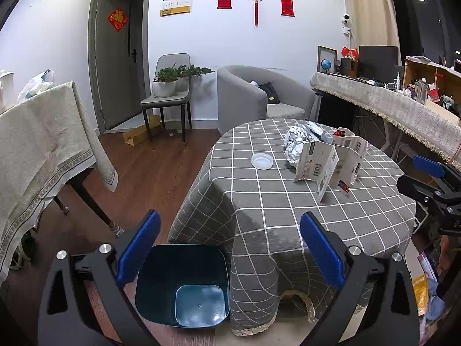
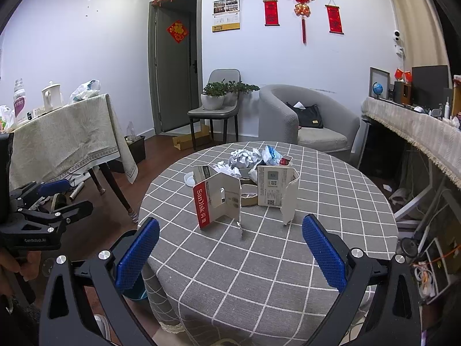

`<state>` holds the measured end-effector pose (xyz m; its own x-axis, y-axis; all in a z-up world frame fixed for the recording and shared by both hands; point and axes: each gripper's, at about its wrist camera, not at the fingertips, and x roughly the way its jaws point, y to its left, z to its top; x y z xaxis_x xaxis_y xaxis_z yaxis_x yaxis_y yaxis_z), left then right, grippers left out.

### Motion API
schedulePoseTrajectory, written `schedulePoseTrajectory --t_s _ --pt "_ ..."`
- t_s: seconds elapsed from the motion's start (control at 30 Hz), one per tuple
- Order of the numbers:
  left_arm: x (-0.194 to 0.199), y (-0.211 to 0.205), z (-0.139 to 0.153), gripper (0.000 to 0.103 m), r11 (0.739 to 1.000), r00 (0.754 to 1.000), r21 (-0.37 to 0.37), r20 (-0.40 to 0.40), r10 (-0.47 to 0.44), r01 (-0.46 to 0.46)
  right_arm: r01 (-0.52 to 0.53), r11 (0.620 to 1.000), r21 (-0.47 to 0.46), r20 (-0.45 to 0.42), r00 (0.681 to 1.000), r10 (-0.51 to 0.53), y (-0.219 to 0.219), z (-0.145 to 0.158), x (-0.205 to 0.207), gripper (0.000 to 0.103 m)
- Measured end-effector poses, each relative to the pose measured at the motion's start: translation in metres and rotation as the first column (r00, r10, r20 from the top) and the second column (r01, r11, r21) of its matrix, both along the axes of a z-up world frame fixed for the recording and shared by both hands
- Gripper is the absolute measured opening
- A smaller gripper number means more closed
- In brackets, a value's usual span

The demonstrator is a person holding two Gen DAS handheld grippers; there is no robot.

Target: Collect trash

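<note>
Trash lies on a round table with a grey checked cloth (image 2: 259, 259): a red-and-white SanDisk card pack (image 2: 219, 199), a second white card pack (image 2: 276, 190), crumpled white paper (image 2: 243, 157), a blue-white wrapper (image 2: 270, 154) and a white plastic lid (image 1: 261, 161). The card packs (image 1: 322, 164) and crumpled paper (image 1: 294, 144) also show in the left wrist view. A dark teal bin (image 1: 184, 285) stands on the floor beside the table. My left gripper (image 1: 230, 248) is open and empty above the bin. My right gripper (image 2: 230, 253) is open and empty over the table's near edge.
A rectangular table with a beige cloth (image 2: 66, 141) stands at the left. A grey chair with potted plants (image 2: 214, 101) and a grey armchair (image 2: 311, 121) stand by the far wall. A cluttered counter (image 2: 417, 124) runs along the right.
</note>
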<state>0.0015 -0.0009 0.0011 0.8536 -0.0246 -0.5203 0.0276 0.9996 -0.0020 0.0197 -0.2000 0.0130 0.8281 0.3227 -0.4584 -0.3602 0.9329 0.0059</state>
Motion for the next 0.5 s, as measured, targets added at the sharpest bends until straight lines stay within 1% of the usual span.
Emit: schedulePoseTrajectory --t_s 0.5 --pt "-0.0014 0.0002 0.0 0.099 1.0 1.0 -0.009 0.002 -0.005 0.005 -0.002 1.0 -0.004 -0.002 1.0 0.002 -0.0003 0.0002 0.0002 0.1"
